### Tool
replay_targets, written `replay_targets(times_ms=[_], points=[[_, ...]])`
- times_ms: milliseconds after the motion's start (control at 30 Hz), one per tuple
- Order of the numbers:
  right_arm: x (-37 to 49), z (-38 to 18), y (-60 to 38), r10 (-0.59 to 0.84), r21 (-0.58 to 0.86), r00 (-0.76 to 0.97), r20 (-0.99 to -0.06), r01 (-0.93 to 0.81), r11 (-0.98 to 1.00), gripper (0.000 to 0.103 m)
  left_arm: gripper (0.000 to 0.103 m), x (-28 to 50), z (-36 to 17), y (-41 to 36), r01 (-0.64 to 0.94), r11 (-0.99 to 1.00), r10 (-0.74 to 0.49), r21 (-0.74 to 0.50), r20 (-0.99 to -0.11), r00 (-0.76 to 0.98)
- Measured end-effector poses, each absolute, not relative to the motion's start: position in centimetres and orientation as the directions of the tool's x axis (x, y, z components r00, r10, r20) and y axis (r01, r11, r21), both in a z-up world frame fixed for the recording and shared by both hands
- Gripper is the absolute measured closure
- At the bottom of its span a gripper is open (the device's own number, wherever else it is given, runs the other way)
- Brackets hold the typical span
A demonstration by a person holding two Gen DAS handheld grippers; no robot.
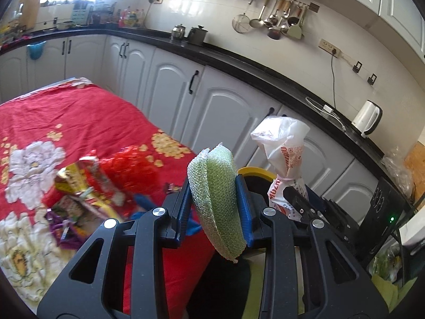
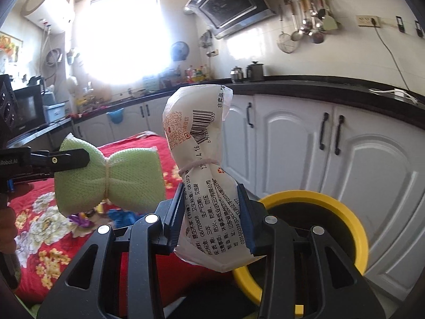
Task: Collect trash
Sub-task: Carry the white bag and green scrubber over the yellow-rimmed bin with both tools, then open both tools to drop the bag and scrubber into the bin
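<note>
While both hands are up over the edge of the table [image 1: 87, 111] with the red flowered cloth, each claw is squeezing one piece of trash. The left claw [image 1: 216, 199] grips a green sponge [image 1: 216, 194] across its middle, and the sponge is pinched in like a bow there, so it is soft and squashy and very light. The right claw [image 2: 212, 212] grips a white plastic packet [image 2: 202, 170] with printing on it, tied round with a thin band. It looks crinkly, light and a bit slippery, so holding it low, under the band, seems a good spot. A yellow bin [image 2: 356, 228] with a dark inside sits just below and past the packet. More wrappers [image 1: 79, 194] lie on the cloth, waiting to be picked up.
</note>
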State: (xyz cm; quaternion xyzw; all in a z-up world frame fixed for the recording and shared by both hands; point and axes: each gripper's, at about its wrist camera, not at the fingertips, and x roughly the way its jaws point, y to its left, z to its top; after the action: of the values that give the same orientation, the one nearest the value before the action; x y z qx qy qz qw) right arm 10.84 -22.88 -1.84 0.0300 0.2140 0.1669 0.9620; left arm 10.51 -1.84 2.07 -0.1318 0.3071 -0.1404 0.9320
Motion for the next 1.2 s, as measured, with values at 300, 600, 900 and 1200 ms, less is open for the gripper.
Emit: replay_targets(times_ms=[300,600,900,1200], points=[[12.1,-3.0,-27.6,0.239,0.135,0.881,-0.409,-0.2,0.97,0.067,0.078,12.8,0.8,-6.2,0.23,0.912,-0.391,-0.339,-0.556,0.733],[13.7,-4.8,-31.4,0.175,0.163,0.88,-0.441,-0.114,0.98,0.067,0.078,15.1,-1.7,-9.9,0.263,0.906,-0.418,-0.332,-0.606,0.676],[15.0,-7.1,-33.5,0.165,0.209,0.855,-0.492,-0.068,0.975,0.067,0.078,16.8,-4.1,-13.4,0.292,0.896,-0.443,-0.335,-0.642,0.625],[16.2,-8.9,-35.1,0.163,0.245,0.837,-0.523,-0.036,0.969,0.066,0.077,18.0,-5.8,-15.3,0.3,0.894,-0.448,-0.333,-0.67,0.592]])
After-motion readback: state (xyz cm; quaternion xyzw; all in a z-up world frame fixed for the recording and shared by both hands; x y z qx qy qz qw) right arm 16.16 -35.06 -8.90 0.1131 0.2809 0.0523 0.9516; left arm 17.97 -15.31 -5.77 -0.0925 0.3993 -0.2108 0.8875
